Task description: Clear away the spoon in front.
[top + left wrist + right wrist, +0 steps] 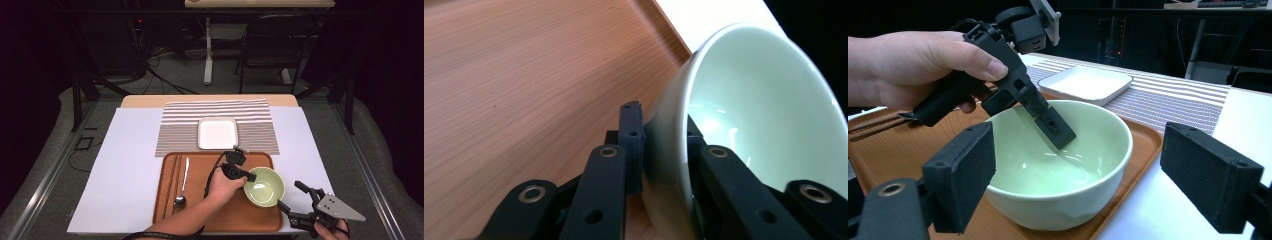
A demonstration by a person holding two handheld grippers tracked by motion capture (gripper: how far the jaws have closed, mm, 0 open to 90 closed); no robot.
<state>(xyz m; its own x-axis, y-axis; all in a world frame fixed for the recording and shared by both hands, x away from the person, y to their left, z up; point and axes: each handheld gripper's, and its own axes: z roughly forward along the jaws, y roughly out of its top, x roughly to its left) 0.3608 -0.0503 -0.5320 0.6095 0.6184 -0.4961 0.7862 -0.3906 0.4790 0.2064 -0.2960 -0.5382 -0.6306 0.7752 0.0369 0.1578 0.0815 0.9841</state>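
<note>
Green bowl (264,186) sits on right side of wooden tray (217,220). Left gripper (248,176) straddles its near-left rim, one jaw inside, one outside, clamped on the wall. Right gripper (292,197) jaws wide apart, off tray's right edge, holding nothing. No readable writing.

The bowl (264,186) is pale green, glossy inside, and sits on a reddish-brown wooden tray (220,220). The placemat (185,125) carries brown and white stripes under a plain white square plate (217,133). Both grippers are black, the spoon (182,183) silver.
</note>
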